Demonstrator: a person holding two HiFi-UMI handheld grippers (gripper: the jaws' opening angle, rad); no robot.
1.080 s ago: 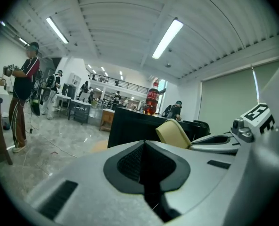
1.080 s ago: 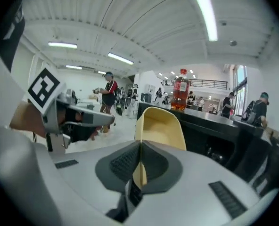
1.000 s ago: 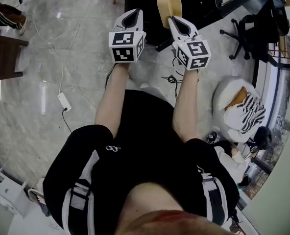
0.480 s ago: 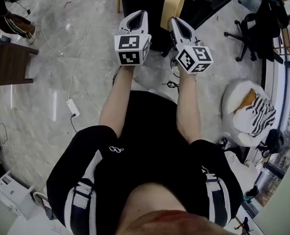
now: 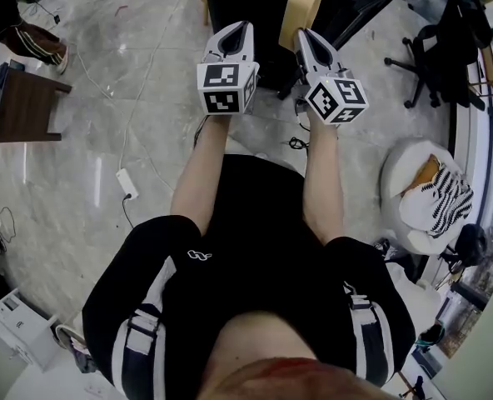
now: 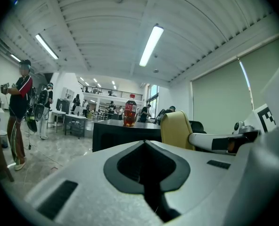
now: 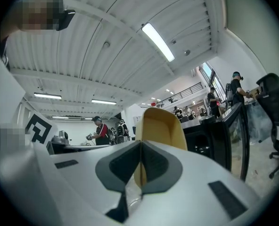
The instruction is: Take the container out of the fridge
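Got the right gripper (image 5: 301, 33) squeezed shut on the thin wall of the yellow container (image 5: 303, 5), up around 1 o'clock in the head view and out in the open in front of a black counter (image 5: 246, 11). Got the left gripper (image 5: 244, 26) pinched fully closed on nothing, just beside it at 12 o'clock. Also spotted a red bottle (image 6: 129, 113) standing on that counter.

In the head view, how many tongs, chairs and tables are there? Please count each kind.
Grey tongs with marker cubes: 2 (left tongs, right tongs)
Chairs: 2 (tan padded chair, black office chair)
Tables: 2 (black table, brown wooden table)
Total: 6
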